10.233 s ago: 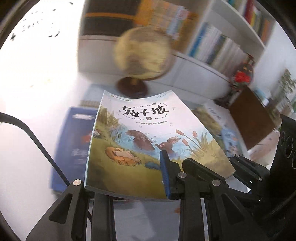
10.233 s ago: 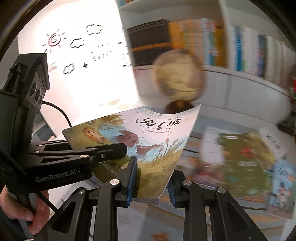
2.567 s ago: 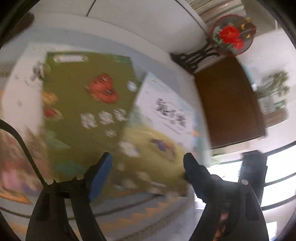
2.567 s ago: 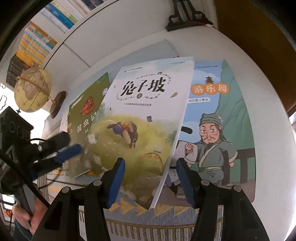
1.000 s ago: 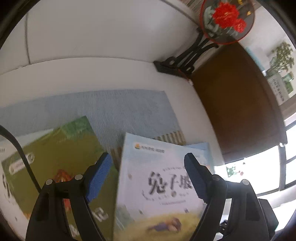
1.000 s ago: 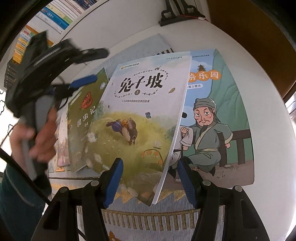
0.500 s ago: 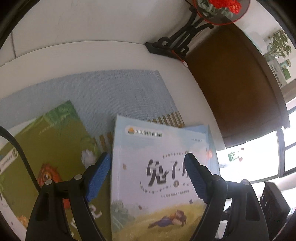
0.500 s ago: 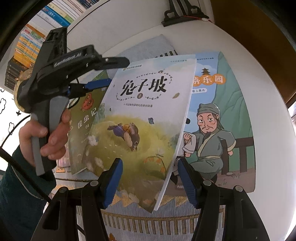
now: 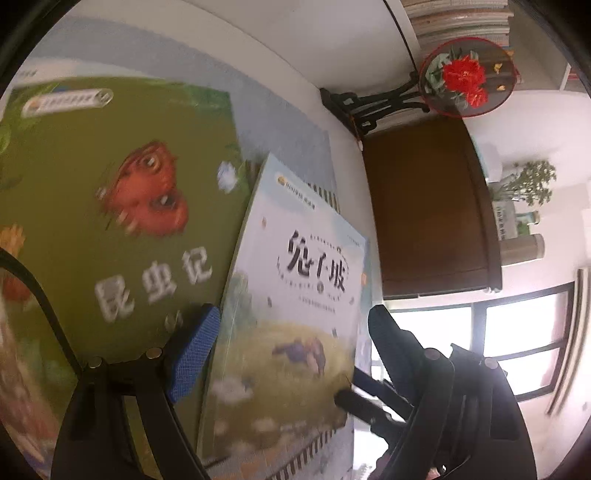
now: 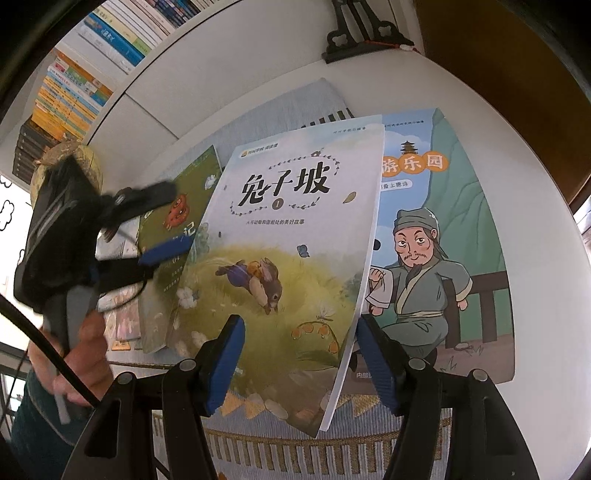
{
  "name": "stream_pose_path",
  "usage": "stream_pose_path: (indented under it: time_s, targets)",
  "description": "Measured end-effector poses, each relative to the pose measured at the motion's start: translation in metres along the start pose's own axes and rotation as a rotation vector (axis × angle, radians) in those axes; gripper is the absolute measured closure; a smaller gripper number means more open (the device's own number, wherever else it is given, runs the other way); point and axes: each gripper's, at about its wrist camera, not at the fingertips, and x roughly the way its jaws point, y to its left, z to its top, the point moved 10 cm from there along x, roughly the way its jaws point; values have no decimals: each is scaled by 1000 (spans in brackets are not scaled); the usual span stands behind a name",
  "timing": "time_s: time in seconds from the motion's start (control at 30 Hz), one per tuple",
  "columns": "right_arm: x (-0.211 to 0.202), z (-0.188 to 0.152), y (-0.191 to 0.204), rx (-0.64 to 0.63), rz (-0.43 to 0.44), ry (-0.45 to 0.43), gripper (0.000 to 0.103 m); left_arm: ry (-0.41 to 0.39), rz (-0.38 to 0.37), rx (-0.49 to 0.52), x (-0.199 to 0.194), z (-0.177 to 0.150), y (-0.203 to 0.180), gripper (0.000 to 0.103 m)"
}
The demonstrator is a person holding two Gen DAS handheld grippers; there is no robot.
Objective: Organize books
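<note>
**Rabbit book on top of the spread, both claws wide**

Nearest: right gripper (image 10: 299, 354) gapes, blue pads either side of the rabbit book's (image 10: 291, 258) near edge; whether either pad touches the book is hard to tell. Nothing clamped. Left gripper (image 9: 291, 350) also spread wide, empty, hovering over the same book's left edge; seen from the right wrist it hangs over the green insect book (image 10: 177, 221).

Rabbit book: thin paperback, glossy cover. Judged light, floppy, slick; it will sag if pinched at one corner. Its right long edge rides lifted, page block showing, so that free edge or the near short edge looks the best place to take hold, pads flat across cover and pages.

Position: lies on the striped mat (image 10: 325, 435), overlapping the green insect book on its left and the old-man book (image 10: 443, 240) on its right, towards the table's (image 10: 535, 295) near edge.

Orientation: cover up, title end away from the grippers, long axis running near to far, tilted slightly rightward at the far end.

Farther: black stand (image 10: 362, 33), then shelved books (image 10: 74, 85).
</note>
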Motion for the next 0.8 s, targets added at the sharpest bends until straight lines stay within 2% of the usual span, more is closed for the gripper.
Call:
stream_pose_path:
  time_s: [0.2,0.37,0.57,0.63,0.8]
  targets:
    - [1,-2,2,-10,-7,-1,39,4,87,97,4,-12,-8,22]
    - [-3,-7,-1,-3,-21,5,39,33,36,45,3,-21,-6,22]
    - [-14,-18,-19,-6,-71,20,39,98,-18,15,6,-66,-13,22]
    - [-18,-21,-26,-6,-73,34,40,131,-1,23,10,-85,-15,22]
    - [-25,-35,-36,-19,-102,61,40,155,60,25,10,-114,-13,22]
